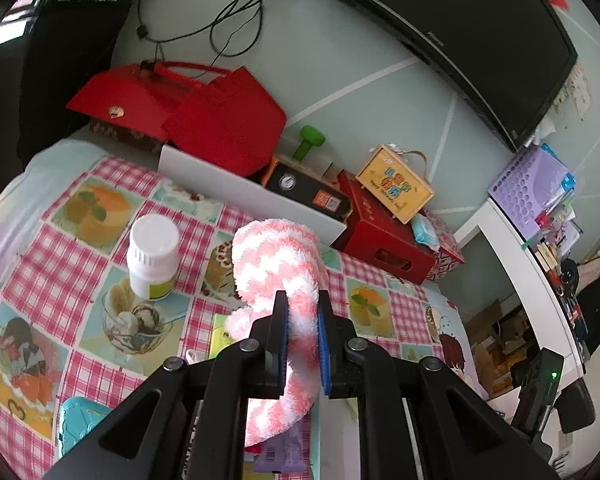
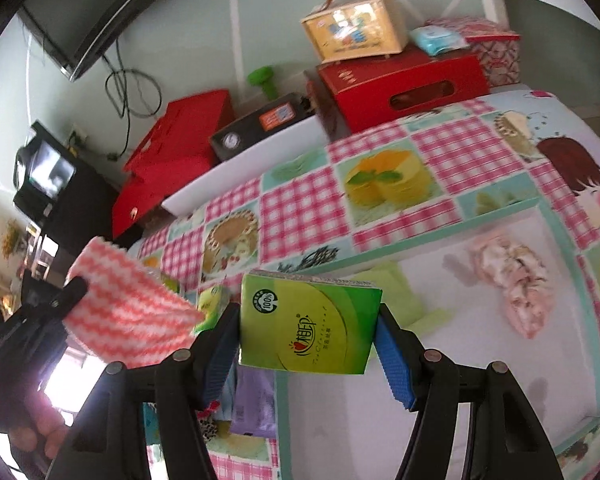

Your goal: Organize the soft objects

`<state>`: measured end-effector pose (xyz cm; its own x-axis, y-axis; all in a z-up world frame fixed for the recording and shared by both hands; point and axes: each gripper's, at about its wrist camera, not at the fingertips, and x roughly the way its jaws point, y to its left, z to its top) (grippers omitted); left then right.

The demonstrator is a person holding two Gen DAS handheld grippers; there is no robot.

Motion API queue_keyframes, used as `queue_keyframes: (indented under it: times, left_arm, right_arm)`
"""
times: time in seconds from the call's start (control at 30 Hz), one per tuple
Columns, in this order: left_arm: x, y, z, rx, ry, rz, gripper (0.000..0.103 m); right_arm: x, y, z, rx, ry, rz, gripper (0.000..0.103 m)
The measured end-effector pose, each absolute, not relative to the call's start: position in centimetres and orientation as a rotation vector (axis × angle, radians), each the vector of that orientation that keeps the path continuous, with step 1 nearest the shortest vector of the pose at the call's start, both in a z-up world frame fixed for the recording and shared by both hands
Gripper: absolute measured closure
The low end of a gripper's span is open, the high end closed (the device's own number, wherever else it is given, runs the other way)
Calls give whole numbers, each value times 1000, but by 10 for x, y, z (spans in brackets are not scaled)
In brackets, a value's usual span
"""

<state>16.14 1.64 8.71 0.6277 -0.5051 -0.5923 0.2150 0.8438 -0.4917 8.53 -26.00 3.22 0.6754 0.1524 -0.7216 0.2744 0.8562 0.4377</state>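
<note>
My left gripper (image 1: 303, 332) is shut on a pink-and-white fluffy cloth (image 1: 277, 264), held above the checked tablecloth; the same cloth (image 2: 127, 316) and left gripper (image 2: 69, 292) show at the left of the right wrist view. My right gripper (image 2: 308, 334) is shut on a green tissue pack (image 2: 306, 322), held above a white tray (image 2: 380, 420) with a teal rim. In the tray lie a pink floral soft item (image 2: 512, 276) and a light green packet (image 2: 400, 296).
A white bottle (image 1: 153, 258) stands on the tablecloth (image 1: 39, 280). A purple packet (image 2: 255, 404) and a teal box (image 1: 77, 420) lie near the tray. Red boxes (image 1: 219, 120), a black gauge box (image 1: 308, 190), a yellow box (image 1: 396, 184) and a TV (image 1: 480, 28) line the wall.
</note>
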Motion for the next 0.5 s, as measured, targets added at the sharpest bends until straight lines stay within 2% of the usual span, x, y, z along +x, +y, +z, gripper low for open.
queue_keyframes:
  times: [0.5]
  left_arm:
    - [138,-7,117,-425,719,-596,91]
  right_arm:
    - [61,-302,48,619,744,-124,35]
